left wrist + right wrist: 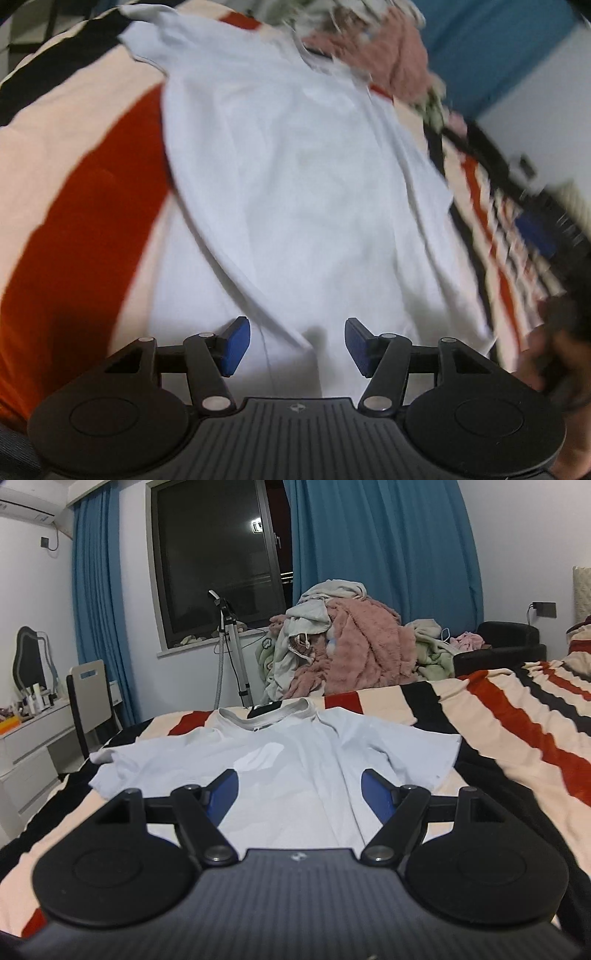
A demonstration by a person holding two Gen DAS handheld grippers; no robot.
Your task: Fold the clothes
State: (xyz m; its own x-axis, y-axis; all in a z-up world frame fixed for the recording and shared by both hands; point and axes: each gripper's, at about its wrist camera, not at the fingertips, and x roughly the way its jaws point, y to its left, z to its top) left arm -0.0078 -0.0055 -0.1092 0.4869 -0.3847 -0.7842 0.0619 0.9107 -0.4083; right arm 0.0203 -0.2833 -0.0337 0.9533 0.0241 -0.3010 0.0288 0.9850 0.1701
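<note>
A: What surrounds the bed (498, 716)?
B: Blue curtains (388, 561) flank a dark window (218, 554) in a white wall (29, 590).
A: And the left side?
B: A white dresser (33, 734), a chair (90, 698), a mirror (31, 657) and an air conditioner (26, 509) up high.

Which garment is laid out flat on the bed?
The pale blue T-shirt, spread flat on the striped bedspread; the other clothes sit heaped behind it.
</note>
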